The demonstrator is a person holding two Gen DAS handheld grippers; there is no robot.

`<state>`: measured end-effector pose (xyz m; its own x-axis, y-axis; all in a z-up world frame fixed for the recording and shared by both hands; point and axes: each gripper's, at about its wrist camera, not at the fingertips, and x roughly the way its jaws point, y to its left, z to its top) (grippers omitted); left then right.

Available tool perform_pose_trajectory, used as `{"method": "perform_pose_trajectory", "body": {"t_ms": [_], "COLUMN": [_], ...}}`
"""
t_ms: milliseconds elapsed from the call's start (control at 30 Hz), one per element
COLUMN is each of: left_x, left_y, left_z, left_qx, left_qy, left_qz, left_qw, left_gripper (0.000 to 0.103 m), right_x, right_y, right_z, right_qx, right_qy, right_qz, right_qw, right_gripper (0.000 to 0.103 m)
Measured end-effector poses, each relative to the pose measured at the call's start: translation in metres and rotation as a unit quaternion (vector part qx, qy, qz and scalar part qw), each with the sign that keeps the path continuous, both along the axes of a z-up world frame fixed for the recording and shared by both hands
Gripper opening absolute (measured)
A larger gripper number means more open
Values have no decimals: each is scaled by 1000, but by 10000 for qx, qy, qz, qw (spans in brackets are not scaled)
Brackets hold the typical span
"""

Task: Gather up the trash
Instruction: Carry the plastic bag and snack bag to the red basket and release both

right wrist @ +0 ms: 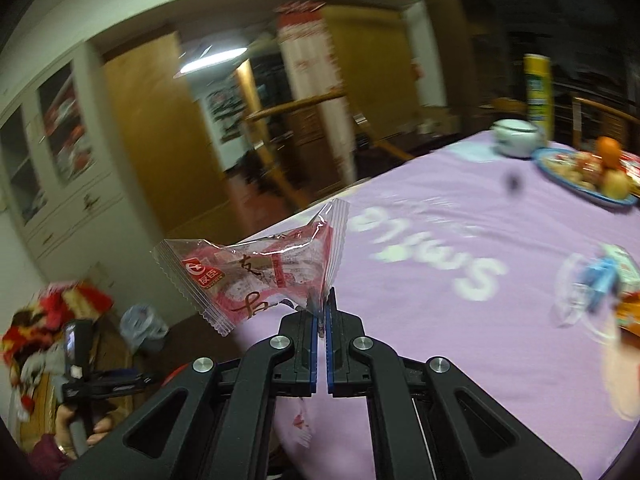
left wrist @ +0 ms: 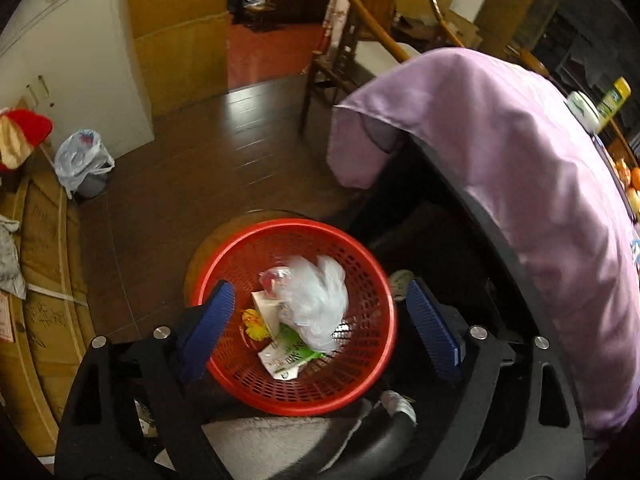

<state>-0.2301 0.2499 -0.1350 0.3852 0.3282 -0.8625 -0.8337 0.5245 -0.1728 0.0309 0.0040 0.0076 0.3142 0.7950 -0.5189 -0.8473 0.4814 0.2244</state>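
Note:
In the left wrist view my left gripper (left wrist: 320, 304) is open and empty above a red plastic basket (left wrist: 360, 364) on the floor. The basket holds a crumpled clear bag (left wrist: 316, 300), a green-white packet (left wrist: 288, 354) and other scraps. In the right wrist view my right gripper (right wrist: 320, 308) is shut on the edge of an empty clear red-printed snack wrapper (right wrist: 256, 272), held in the air over the edge of the table with the purple cloth (right wrist: 460, 320). The left gripper (right wrist: 80, 364) also shows at the lower left, in a hand.
On the table stand a blue plate of fruit (right wrist: 588, 174), a white lidded pot (right wrist: 516, 138), a yellow can (right wrist: 538, 92) and a clear packet with blue print (right wrist: 596, 284). A small bin with a plastic liner (left wrist: 86, 164) stands by a white cabinet (left wrist: 72, 60). Cardboard boxes (left wrist: 44, 280) lie left.

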Motion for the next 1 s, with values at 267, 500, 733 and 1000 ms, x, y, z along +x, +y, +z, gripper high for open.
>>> {"method": "perform_pose_trajectory", "body": {"t_ms": [267,500,733,1000], "left_x": [-40,-79,-92,-95], "left_y": [29,58,72,73], "left_z": [-2,-8,-20,-24], "left_qx": [511,676,477,402], "left_qy": [-52,-188,-390,-501], "left_qz": [835,1494,1741,1773], "left_qw": [9952,9863,9828,9821], "left_gripper": [91,93,93,93], "right_x": [-78,-144,-181,-178], "right_y": [101,174,216,213], "right_z": [-22,-52,-82,-85], "right_qx": [-684,-1346,-1940,-2006], "right_qy": [203,248,236,254], "right_qz": [1298,1996,2480,2429], "right_qw": [9890,9703,9489,9487], "right_gripper": [4,5,25,33]}}
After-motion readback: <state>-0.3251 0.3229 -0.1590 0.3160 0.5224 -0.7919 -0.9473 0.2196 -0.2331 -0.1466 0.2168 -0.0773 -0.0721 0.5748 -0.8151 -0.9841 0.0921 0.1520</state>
